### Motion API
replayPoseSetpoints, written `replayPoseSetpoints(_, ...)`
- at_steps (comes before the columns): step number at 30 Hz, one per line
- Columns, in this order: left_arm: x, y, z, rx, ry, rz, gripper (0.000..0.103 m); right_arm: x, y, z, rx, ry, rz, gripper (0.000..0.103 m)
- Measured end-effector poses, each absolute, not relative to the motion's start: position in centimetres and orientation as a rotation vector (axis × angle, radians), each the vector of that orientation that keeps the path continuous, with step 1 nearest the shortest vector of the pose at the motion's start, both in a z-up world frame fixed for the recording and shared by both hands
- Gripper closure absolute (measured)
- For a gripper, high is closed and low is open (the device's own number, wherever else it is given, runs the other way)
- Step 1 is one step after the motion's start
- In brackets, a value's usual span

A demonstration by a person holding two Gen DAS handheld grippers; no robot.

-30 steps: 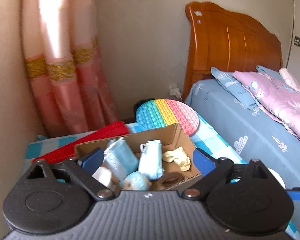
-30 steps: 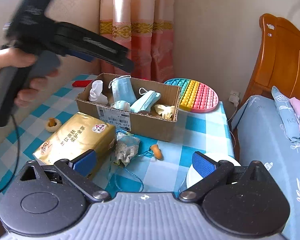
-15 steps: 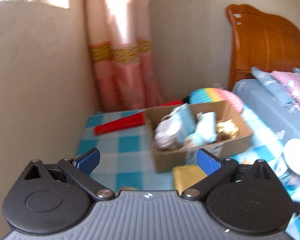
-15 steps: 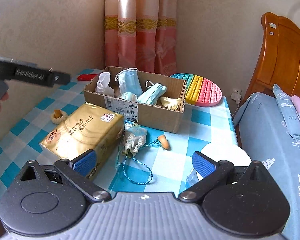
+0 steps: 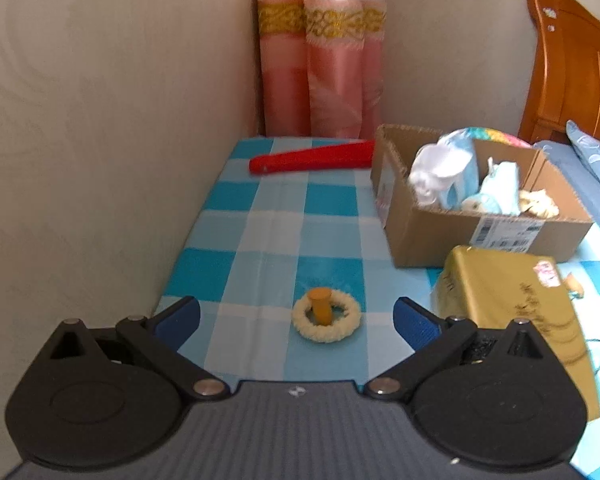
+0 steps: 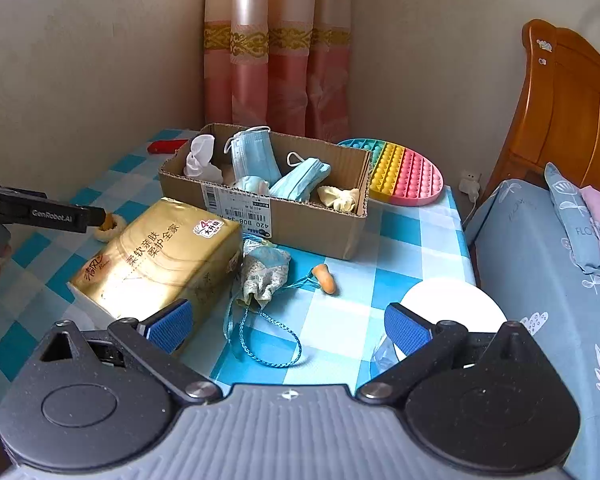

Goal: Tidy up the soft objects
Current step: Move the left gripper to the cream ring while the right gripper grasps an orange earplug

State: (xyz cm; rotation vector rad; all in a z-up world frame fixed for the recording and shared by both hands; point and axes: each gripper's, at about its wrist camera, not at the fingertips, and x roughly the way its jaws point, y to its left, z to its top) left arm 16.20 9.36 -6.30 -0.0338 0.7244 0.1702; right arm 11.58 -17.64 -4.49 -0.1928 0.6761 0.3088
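Two grippers work a blue-checked bench: the left gripper (image 5: 296,318), spread wide, lines up on a cream fluffy ring with an orange foam earplug (image 5: 326,317) near the wall edge, presumably bound for the brown cardboard box (image 5: 460,236); the right gripper (image 6: 288,326) hangs open.

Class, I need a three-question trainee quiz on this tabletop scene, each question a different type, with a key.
1. True or false: the left gripper is shut on the cream ring.
2. Which lies inside the box? A) face masks B) gold tissue pack C) pop-it mat
3. Fill in: the loose orange earplug lies beside the floral ____.

Key: 1 false, it is open, ring between the fingers; 2 A; 3 pouch.
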Motion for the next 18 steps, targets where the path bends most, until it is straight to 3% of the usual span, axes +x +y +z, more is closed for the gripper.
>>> replayPoseSetpoints(18,18.7,10.8,-10.2,-0.084,0.841,0.171,0.001,14.1,-17.6,-5.6,-0.202,0.704,0.318,0.0)
